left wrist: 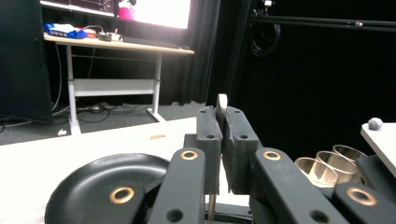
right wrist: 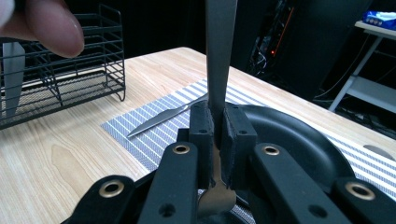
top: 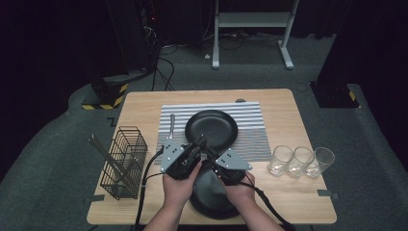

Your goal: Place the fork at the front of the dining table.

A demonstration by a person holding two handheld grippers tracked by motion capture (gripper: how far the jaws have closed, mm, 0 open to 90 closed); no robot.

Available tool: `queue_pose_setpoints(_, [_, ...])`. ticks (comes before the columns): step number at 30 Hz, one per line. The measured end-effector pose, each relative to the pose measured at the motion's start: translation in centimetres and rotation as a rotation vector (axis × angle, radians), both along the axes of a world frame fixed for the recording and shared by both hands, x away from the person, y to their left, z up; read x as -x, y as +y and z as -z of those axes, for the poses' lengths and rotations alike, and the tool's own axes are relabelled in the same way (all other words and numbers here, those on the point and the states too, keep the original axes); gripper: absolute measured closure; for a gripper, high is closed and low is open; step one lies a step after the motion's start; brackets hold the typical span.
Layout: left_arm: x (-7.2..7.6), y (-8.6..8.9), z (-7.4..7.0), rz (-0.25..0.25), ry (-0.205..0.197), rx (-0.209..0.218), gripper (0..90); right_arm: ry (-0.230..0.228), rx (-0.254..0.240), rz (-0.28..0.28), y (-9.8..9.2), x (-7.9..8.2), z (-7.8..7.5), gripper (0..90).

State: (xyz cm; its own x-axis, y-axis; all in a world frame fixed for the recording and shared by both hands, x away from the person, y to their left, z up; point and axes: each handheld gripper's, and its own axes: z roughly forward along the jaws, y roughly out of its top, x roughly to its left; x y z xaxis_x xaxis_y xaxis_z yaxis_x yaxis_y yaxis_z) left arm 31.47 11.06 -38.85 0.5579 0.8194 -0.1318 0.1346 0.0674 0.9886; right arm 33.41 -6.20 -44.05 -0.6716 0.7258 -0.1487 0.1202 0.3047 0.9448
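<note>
Standing upright, handle end up, the metal utensil (right wrist: 219,60) is clamped by both grippers' closed jaws.

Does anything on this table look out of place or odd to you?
Mostly tidy. One oddity: both tongs, left and right, pinch a single utensil above the plate, while a knife lies alone on the striped mat.

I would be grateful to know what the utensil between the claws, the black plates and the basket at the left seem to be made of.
Utensil: probably steel, judging by its grey, smooth, dully reflective handle.
Black plates: matte black, soft sheen on the rim; plastic, melamine or glazed ceramic, hard to tell.
Basket: thin black wire with a mesh bottom, likely coated metal.
</note>
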Motion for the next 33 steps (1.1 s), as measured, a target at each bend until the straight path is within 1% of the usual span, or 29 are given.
queue_pose_setpoints(3, [0.0, 0.0, 0.0, 0.002, 0.004, -0.003, 84.8, 0.001, 0.004, -0.001, 0.0, -0.1, 0.0, 83.7])
queue_pose_setpoints(5, [-0.1, 0.0, 0.0, 0.007, 0.006, -0.003, 81.1, 0.003, 0.005, 0.002, 0.0, -0.1, 0.0, 83.9])
queue_pose_setpoints(8, [-0.1, 0.1, -0.1, 0.013, 0.011, -0.002, 79.0, 0.010, 0.004, 0.007, -0.1, -0.2, 0.0, 83.9])
queue_pose_setpoints(9, [0.0, 0.1, -0.1, 0.014, 0.010, -0.005, 76.6, 0.011, 0.003, 0.012, -0.2, -0.3, 0.0, 83.9])
queue_pose_setpoints(12, [0.0, 0.3, -0.1, 0.017, 0.008, -0.016, 73.8, 0.011, 0.001, 0.019, -0.4, -0.4, -0.1, 83.9])
queue_pose_setpoints(16, [0.1, 0.5, 0.0, 0.014, 0.010, -0.031, 71.4, 0.016, 0.003, 0.030, -0.8, -0.6, -0.1, 83.9])
queue_pose_setpoints(19, [0.0, 0.8, 0.3, 0.011, 0.021, -0.041, 70.4, 0.015, 0.000, 0.046, -1.5, -0.8, -0.3, 83.9])
queue_pose_setpoints(22, [0.0, 1.2, 0.8, 0.005, 0.031, -0.043, 70.2, 0.016, 0.000, 0.050, -1.8, -0.9, -0.4, 83.9])
queue_pose_setpoints(23, [0.0, 1.5, 1.1, -0.003, 0.037, -0.049, 70.0, 0.021, -0.003, 0.056, -2.0, -1.0, -0.4, 83.9])
queue_pose_setpoints(27, [0.0, 2.0, 1.6, -0.017, 0.044, -0.058, 69.9, 0.023, 0.000, 0.068, -2.5, -1.2, -0.4, 83.9])
queue_pose_setpoints(31, [0.0, 3.1, 2.5, -0.047, 0.059, -0.067, 69.6, 0.024, -0.001, 0.079, -3.1, -1.3, -0.4, 83.9])
queue_pose_setpoints(33, [0.0, 3.3, 2.7, -0.055, 0.062, -0.072, 69.5, 0.027, -0.002, 0.083, -3.2, -1.3, -0.4, 83.9])
